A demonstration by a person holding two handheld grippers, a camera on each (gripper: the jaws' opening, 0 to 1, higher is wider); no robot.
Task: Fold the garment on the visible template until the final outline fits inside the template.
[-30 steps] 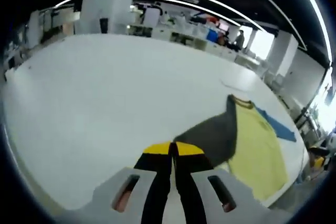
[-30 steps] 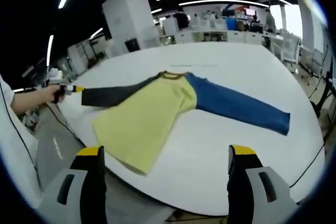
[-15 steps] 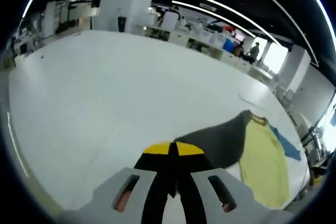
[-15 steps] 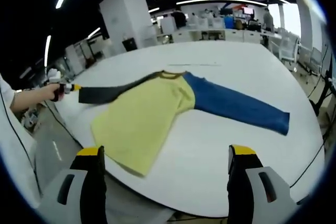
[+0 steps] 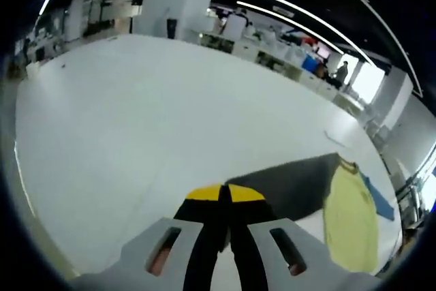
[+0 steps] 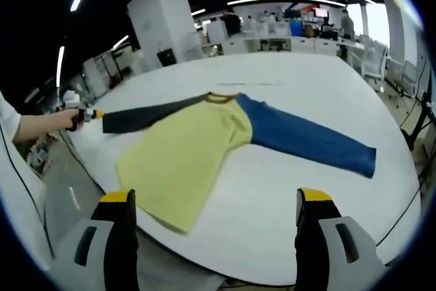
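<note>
— Two tongs: left tongs (image 5: 226, 199) pinching the shirt's dark sleeve (image 6: 146, 115), right tongs (image 6: 216, 219) spread.
— Shirt (image 6: 187, 155) near the bench (image 6: 286, 209) edge; if I tug hard, it may slide off.

- The long-sleeved garment of yellow, blue and dark grey cloth (image 6: 197, 144) looks soft and matt, with light wrinkles.
- The big white bench (image 6: 286, 189) has a smooth surface with a weak sheen.
- The black jaws with yellow tips look like matt plastic, and the grey housings like smooth plastic.
</note>
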